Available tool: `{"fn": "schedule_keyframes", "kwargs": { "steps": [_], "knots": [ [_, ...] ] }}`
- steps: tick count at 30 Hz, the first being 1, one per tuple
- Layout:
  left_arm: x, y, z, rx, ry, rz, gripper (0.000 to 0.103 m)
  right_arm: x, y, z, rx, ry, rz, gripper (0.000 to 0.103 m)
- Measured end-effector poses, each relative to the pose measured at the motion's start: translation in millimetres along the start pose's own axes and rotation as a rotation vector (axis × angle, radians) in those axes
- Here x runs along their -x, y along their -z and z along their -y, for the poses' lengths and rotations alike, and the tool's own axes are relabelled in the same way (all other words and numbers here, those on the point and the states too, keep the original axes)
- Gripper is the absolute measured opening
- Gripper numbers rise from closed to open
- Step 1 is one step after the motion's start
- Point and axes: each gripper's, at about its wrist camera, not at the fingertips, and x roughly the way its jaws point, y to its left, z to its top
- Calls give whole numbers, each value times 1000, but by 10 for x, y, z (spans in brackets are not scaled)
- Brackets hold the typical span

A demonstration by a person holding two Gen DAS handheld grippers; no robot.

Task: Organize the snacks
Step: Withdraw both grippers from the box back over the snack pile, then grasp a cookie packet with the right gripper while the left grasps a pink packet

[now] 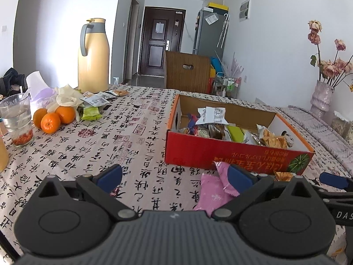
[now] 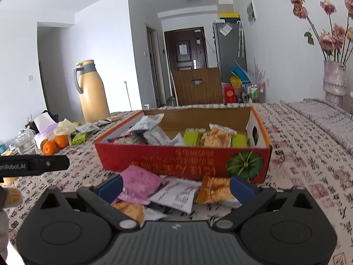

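Note:
A red cardboard box [image 1: 220, 154] [image 2: 154, 159] holding several snack packets stands on the table. In front of it lies a loose pile: a pink packet [image 2: 139, 180] [image 1: 210, 190], a white packet [image 2: 176, 195] and orange packets [image 2: 213, 190]. My right gripper [image 2: 176, 187] is open, its blue fingers on either side of this pile, holding nothing. My left gripper [image 1: 174, 178] is open too; its right fingertip [image 1: 239, 180] is at the pink packet's edge. More packets [image 1: 97, 101] lie at the far left by the thermos.
A yellow thermos [image 1: 93, 57], three oranges [image 1: 51, 120], a glass of water [image 1: 18, 119] and a tissue pack sit at the table's left. A vase of dried roses [image 2: 334, 81] stands at the right. A wooden chair [image 1: 187, 70] is behind the table.

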Motion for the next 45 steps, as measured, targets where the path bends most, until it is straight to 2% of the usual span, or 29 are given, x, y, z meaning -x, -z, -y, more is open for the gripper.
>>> {"fn": "schedule_keyframes", "kwargs": {
  "steps": [7, 16, 18, 24, 26, 30, 45],
  "knots": [
    [24, 48, -91, 4, 31, 3, 103, -21, 108, -115, 9, 5, -57, 103],
    [-19, 117, -191, 7, 37, -29, 103, -155, 135, -181, 10, 80, -119, 101],
    [-21, 128, -212, 9, 37, -32, 103, -179, 138, -200, 10, 75, -132, 97],
    [-14, 147, -227, 12, 42, -37, 103, -229, 115, -380, 37, 40, -139, 97],
    [8, 162, -227, 10, 48, -37, 103, -300, 98, -456, 39, 31, -144, 92],
    [39, 193, -216, -3, 57, -41, 103, -444, 102, -564, 28, 48, -169, 72],
    [-13, 232, -220, 6, 54, -61, 103, -444, 201, -582, 43, 37, -207, 67]
  ]
}}
